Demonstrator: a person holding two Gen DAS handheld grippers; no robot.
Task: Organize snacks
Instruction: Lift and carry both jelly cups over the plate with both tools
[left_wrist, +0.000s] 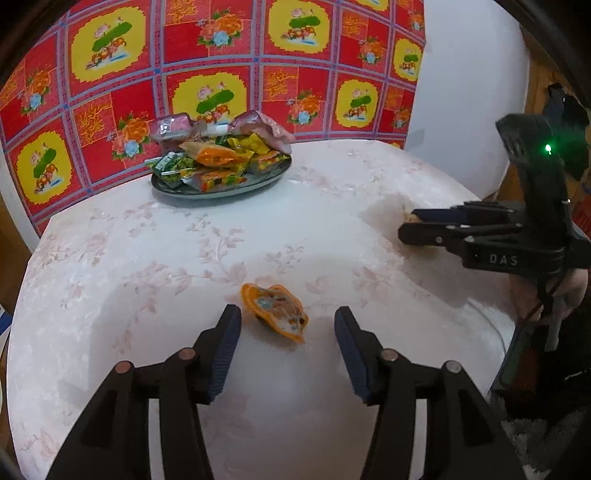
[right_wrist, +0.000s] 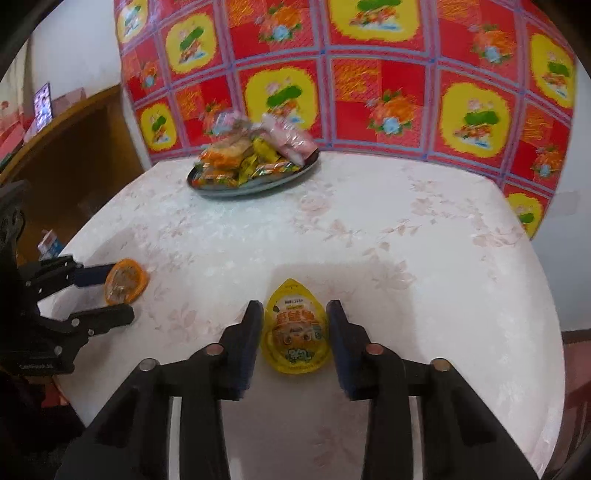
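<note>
An orange snack packet (left_wrist: 275, 312) lies on the white table, just ahead of and between the fingers of my open left gripper (left_wrist: 288, 325); it also shows in the right wrist view (right_wrist: 123, 281). A yellow drop-shaped packet (right_wrist: 295, 330) lies flat between the fingers of my right gripper (right_wrist: 294, 325), which is open around it with small gaps on both sides. In the left wrist view the right gripper (left_wrist: 408, 227) is low over the table at the right, hiding the yellow packet. A dark plate (left_wrist: 221, 188) piled with snacks stands at the back.
The white floral tablecloth (right_wrist: 406, 240) covers a rounded table. A red and yellow patterned wall (right_wrist: 369, 74) rises behind the plate (right_wrist: 255, 186). A wooden cabinet (right_wrist: 85, 147) stands off the left edge, with a small box (right_wrist: 50, 245) below.
</note>
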